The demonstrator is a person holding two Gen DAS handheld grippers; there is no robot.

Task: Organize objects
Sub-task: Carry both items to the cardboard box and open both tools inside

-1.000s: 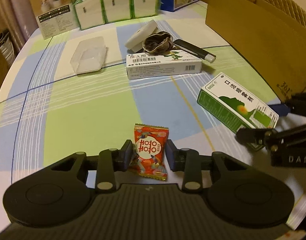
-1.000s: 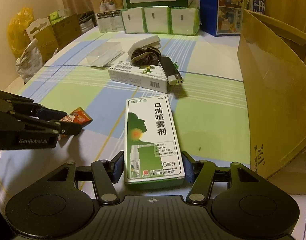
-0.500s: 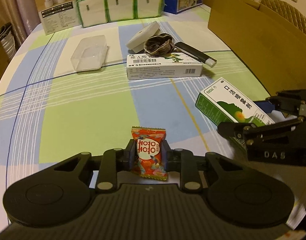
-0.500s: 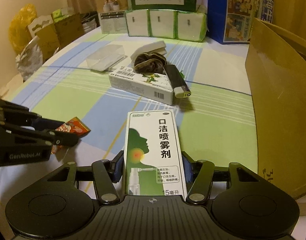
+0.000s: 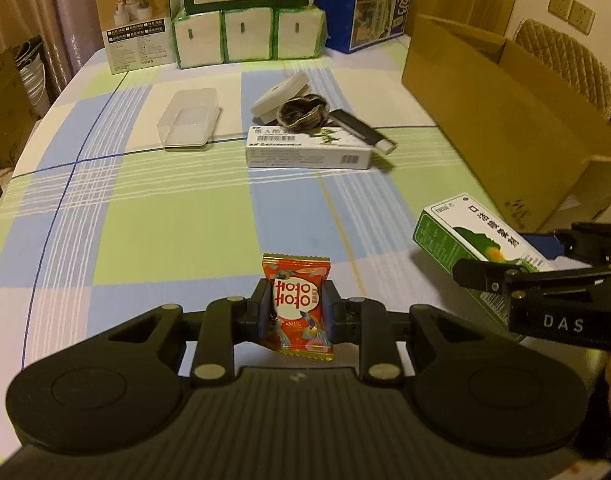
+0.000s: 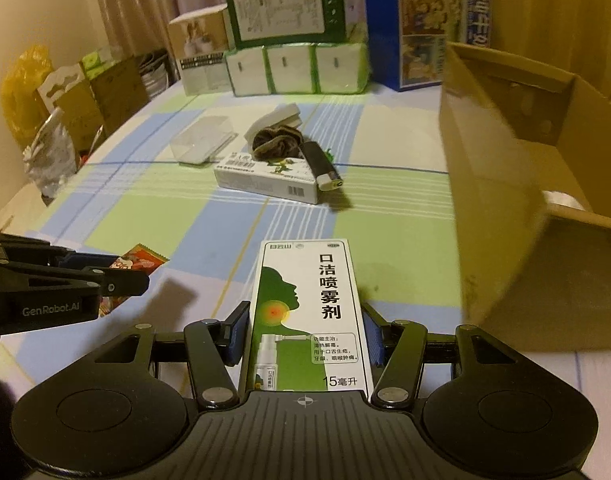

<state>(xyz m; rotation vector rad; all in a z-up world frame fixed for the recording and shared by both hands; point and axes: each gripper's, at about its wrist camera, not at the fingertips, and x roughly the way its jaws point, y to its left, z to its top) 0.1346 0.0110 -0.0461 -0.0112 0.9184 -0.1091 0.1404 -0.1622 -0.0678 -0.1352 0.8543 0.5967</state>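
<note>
Your tabletop [image 5: 153, 216] wears a checked cloth of pale green, blue and white. Behind it you have brownish curtains [image 6: 145, 4] drawn across the far wall, with a cream wall [image 6: 25, 20] to their left. At the far right a quilted chair back [image 5: 565, 52] rises behind the table, and two wall sockets [image 5: 571, 10] sit above it on a pale wall. Cardboard cartons [image 6: 101, 96] and a yellow bag [image 6: 19, 88] crowd the left side. Your light is warm, dim and yellowish.
</note>
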